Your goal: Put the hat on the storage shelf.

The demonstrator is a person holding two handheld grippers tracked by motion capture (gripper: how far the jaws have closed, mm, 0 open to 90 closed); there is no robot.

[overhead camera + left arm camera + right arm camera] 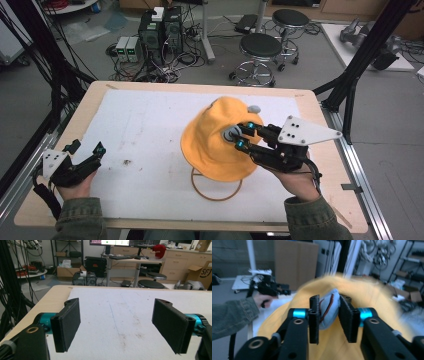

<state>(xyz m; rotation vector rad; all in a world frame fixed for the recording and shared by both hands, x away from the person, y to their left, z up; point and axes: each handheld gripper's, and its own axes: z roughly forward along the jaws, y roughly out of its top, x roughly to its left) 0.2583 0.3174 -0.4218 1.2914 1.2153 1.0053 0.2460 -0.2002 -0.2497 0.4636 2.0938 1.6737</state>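
A small pale grey-blue patch (329,311) with a dark brown curved line on it stands up from the front of the yellow hat (220,140), and it sits exactly between the two black jaws of the right gripper (237,136). In the right gripper view the left pad touches the patch, while the right pad is just beside it; the picture is blurred, so I cannot tell if that pad presses on it. The jaws are narrowly parted, and the patch fills the space between them. The hat lies on the white mat (150,130) a little right of the middle of the table (320,115), with its brim toward the person. A thin brown ring (216,186) lies on the mat at the near edge of the brim, partly under it. The left gripper (87,160) rests well apart from the hat, at the left edge of the table, and its jaws are spread wide with nothing between them.
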